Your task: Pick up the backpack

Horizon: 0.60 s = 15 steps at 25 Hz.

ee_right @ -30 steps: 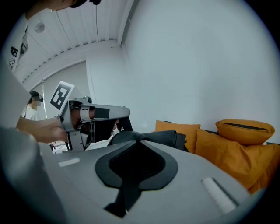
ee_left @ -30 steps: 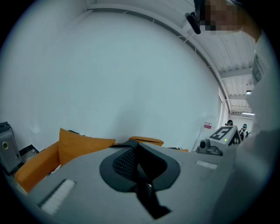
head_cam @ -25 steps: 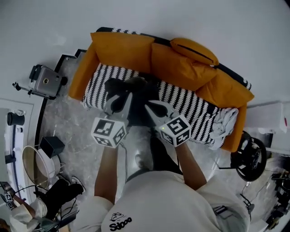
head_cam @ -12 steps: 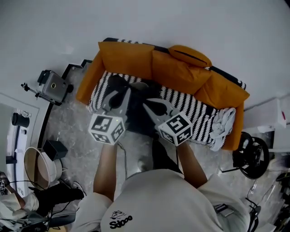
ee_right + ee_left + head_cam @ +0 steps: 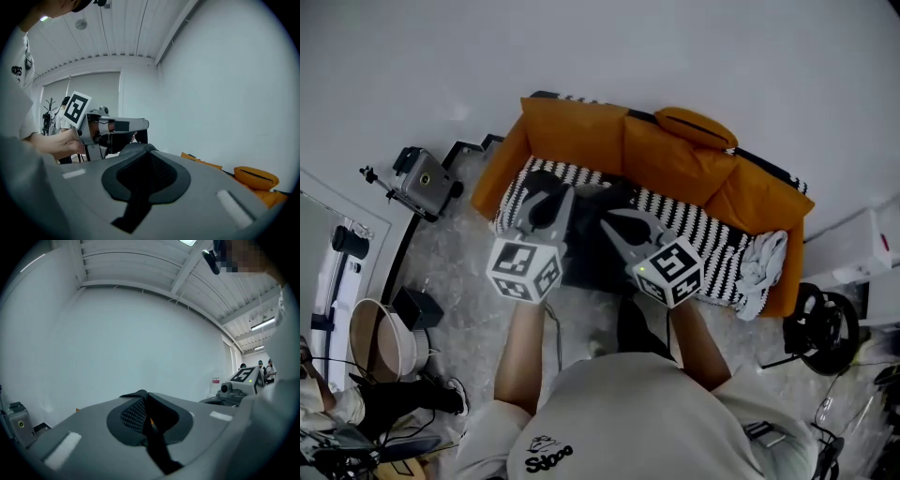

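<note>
A black backpack [image 5: 589,251] hangs between my two grippers, in front of the striped sofa seat [image 5: 703,225]. In the head view my left gripper [image 5: 546,201] and right gripper [image 5: 613,225] stand side by side over its top. Both are shut. A black strap [image 5: 156,449] runs down from the closed left gripper [image 5: 143,397] in the left gripper view. Another black strap [image 5: 135,207] comes out of the closed right gripper [image 5: 145,149] in the right gripper view. Most of the backpack's body is hidden behind the grippers and their marker cubes.
An orange sofa [image 5: 581,131] with orange cushions [image 5: 697,124] stands against a white wall. A pale cloth [image 5: 765,259] lies at its right end. A camera on a stand [image 5: 426,178] and a round bin [image 5: 379,341] are at the left, a steering wheel rig [image 5: 825,328] at the right.
Both grippers have risen and drawn back from the sofa together, bringing the black backpack up off the seat. Their jaws stayed shut.
</note>
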{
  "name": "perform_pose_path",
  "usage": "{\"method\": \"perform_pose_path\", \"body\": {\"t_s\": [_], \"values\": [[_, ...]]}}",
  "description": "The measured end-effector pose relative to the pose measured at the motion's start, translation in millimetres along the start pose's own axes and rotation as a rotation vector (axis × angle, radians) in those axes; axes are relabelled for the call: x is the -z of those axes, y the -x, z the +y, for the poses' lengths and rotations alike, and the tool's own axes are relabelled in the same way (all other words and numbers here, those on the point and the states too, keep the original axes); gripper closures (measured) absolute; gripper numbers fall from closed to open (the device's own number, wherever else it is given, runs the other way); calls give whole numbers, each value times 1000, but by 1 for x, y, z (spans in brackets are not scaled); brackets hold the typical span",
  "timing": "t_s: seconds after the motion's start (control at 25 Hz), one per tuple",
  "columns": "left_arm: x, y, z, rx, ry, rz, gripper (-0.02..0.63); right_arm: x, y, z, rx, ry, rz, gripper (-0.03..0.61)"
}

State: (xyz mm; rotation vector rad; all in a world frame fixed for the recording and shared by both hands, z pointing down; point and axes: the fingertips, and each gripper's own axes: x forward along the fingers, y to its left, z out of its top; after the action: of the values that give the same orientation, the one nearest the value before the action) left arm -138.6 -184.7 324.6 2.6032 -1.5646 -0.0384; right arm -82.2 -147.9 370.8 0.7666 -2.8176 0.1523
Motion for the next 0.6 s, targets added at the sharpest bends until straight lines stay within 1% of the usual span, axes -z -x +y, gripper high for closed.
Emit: {"method": "perform_pose_path", "body": {"t_s": [0.12, 0.36, 0.6], "values": [[-4, 20, -6, -6, -9, -11, 601, -4, 6, 16, -11, 13, -11, 554], [-9, 53, -21, -6, -31, -12, 600, -9, 21, 43, -21, 46, 0, 554], [-17, 83, -26, -8, -44, -27, 600, -15, 27, 72, -45, 76, -12, 554]]}}
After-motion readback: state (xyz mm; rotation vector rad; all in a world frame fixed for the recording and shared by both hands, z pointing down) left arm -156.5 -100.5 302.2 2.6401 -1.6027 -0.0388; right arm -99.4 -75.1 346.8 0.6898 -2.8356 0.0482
